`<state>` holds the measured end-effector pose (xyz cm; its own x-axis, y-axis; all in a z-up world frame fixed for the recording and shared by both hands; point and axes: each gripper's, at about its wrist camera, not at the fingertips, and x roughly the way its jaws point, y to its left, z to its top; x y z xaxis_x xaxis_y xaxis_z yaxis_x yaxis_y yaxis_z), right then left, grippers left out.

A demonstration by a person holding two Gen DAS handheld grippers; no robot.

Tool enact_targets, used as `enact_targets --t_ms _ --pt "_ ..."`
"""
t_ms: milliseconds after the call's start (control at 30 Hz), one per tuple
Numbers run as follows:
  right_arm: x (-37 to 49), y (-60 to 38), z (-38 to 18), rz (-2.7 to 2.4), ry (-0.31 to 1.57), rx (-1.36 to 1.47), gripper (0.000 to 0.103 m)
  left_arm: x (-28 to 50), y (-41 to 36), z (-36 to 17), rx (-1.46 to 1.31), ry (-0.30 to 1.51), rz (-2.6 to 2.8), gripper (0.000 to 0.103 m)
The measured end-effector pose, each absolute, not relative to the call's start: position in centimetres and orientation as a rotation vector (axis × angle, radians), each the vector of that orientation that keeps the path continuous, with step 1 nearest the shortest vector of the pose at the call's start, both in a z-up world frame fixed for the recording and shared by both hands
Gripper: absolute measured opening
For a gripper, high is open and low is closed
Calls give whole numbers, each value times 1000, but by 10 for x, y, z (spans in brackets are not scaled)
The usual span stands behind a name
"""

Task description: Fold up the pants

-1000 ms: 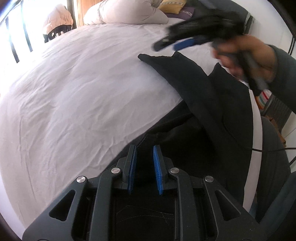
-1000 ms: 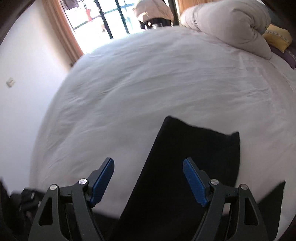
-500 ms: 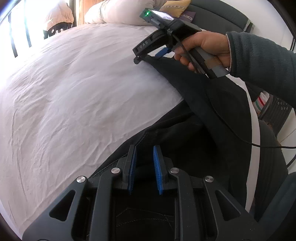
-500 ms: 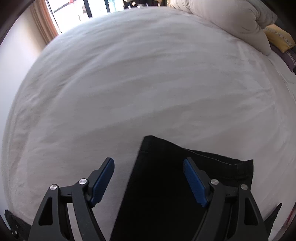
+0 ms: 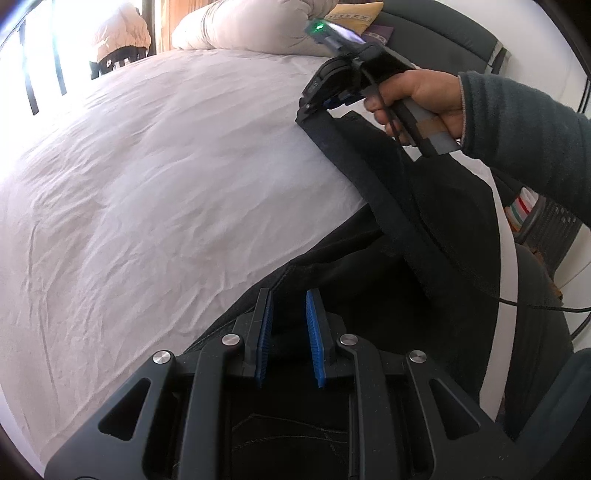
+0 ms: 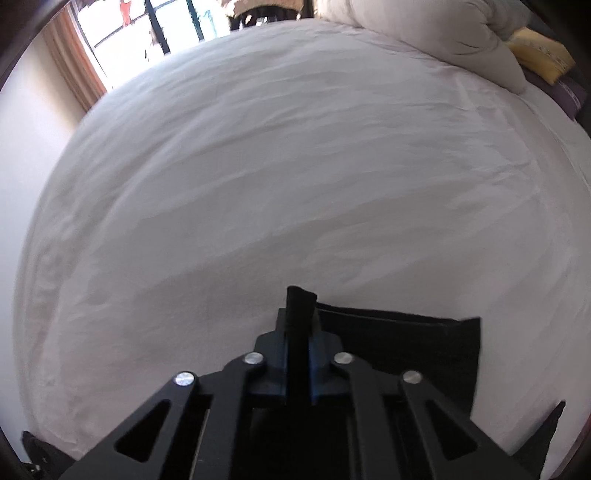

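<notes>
Black pants (image 5: 413, 258) lie along the right side of a white bed (image 5: 166, 177), waist end near me, legs stretching away. My left gripper (image 5: 290, 325) is shut on the pants' waist fabric near the bed's front edge, with a narrow gap between its blue pads. My right gripper (image 5: 314, 105) is shut on the hem of the upper pant leg at the far end. In the right wrist view the right gripper (image 6: 298, 328) pinches a bunched fold of black hem (image 6: 301, 299), and the other leg (image 6: 406, 343) lies flat beside it.
A rolled white duvet (image 5: 251, 26) and a yellow pillow (image 5: 351, 14) lie at the head of the bed. A window with dark bars (image 5: 40, 70) is at the far left. A dark chair and basket (image 5: 546, 236) stand right of the bed.
My right gripper came down to the far leg hem and closed on it; it was wide open before. The left gripper has stayed on the waist.
</notes>
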<state>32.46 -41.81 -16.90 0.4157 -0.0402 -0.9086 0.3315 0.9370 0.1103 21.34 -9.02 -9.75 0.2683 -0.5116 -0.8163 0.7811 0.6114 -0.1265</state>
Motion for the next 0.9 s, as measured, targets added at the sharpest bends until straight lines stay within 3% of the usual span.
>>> enact_targets --t_ms 333,900 --pt "217 -451 -101 -185 848 495 8 201 -96 -88 455 943 -961 18" --pt "67 -457 -55 -127 627 656 8 225 -134 -117 604 1041 -879 18"
